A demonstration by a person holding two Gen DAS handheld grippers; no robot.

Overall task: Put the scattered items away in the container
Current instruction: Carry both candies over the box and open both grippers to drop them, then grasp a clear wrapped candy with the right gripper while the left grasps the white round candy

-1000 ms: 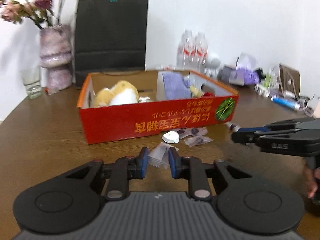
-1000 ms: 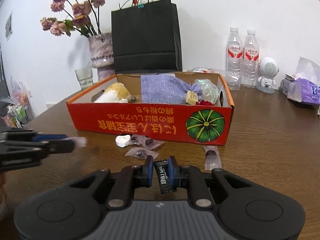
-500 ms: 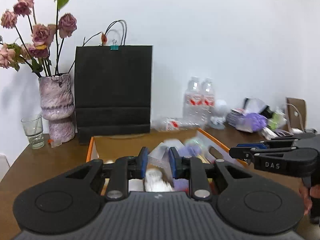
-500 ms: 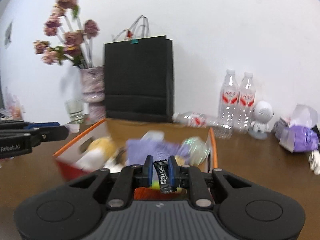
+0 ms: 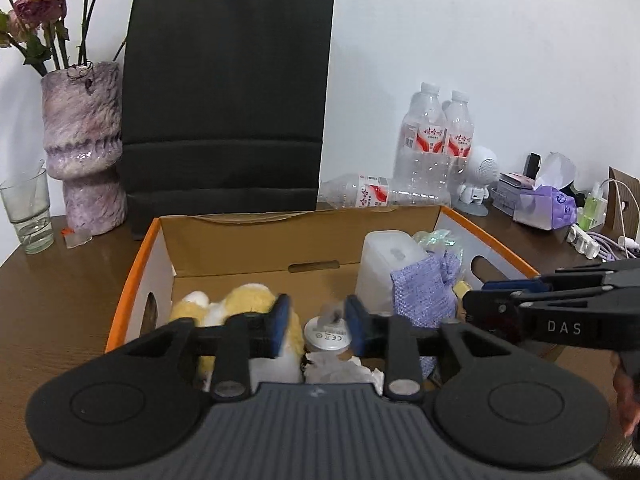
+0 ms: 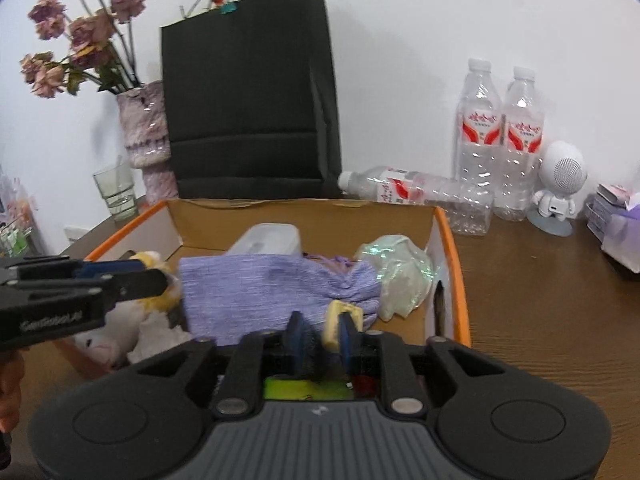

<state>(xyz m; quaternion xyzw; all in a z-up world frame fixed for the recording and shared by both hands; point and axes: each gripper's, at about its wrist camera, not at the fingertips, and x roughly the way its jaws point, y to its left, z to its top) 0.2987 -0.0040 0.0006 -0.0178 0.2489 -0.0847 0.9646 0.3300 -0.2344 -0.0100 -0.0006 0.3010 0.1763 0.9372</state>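
box: the orange-rimmed cardboard box (image 5: 136,276) sits right under both of your grippers; a second ago they were low over the table in front of it.
left gripper: the left gripper (image 5: 316,320) has just been opening. its jaws stand apart, and the clear wrapper (image 5: 334,314) is a blur between them, free of the pads and seemingly dropping.
right gripper: the right gripper (image 6: 320,338) has just been opening too. the black candy bar (image 6: 316,364) it was pinching is a dark smear low between the jaws, no longer gripped.
meaning: both pieces look released over the box, so this pair counts as tidied once they land. you cannot see the table in front of the box now, so what is left there is unknown.
already inside: yellow plush toy (image 5: 240,300), purple cloth (image 6: 260,292), a white round disc (image 5: 326,334).
writing: "das" (image 5: 564,327) on the side of the right gripper; what looks like "genrobot.ai" (image 6: 52,314) on the left one, blurred; small marks on the disc, too small to read.
bottles: red labels on the water bottles (image 6: 500,132), characters not legible.
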